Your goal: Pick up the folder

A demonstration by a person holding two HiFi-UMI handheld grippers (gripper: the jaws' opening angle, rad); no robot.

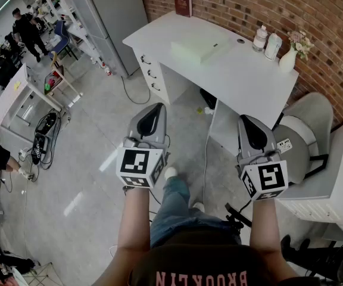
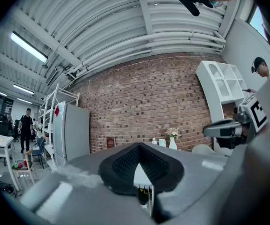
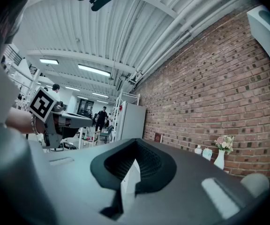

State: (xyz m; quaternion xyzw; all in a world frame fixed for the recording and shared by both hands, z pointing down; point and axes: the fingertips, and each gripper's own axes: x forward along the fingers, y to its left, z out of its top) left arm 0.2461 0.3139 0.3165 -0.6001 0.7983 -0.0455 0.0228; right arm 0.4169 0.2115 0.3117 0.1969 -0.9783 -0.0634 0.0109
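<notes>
Finds left gripper (image 1: 153, 109) low and left of centre in the head view, held level, jaws pressed together with nothing between them. Confirms the same in the left gripper view (image 2: 139, 150): dark pads meeting at a point, no object gripped.

Finds right gripper (image 1: 248, 121) low and right of centre, also level, jaws together and empty. Confirms this in the right gripper view (image 3: 135, 146).

Locates the folder (image 1: 199, 49), a pale flat slab, lying on the white desk (image 1: 252, 79) in the upper middle of the frame. Places it above both grippers and roughly between them, well apart from each, with open floor in between. Rates the left gripper slightly nearer in the picture, though without real advantage over the right. Judges the long axis to run roughly left to right across the frame, along the desktop, but cannot settle this firmly at such a range. Judges the task not yet begun: requires an approach up-frame toward the desk and an opening of the jaws before any grip.

Counts:
- two grippers
- one folder
- one desk, with three drawer handles (image 1: 149, 73) on its left face
- one red book (image 1: 183, 4) standing against the brick wall
- two bottles (image 1: 260, 39)
- one vase (image 1: 290, 57) with flowers
- one chair (image 1: 307, 137) at the right of the frame
</notes>
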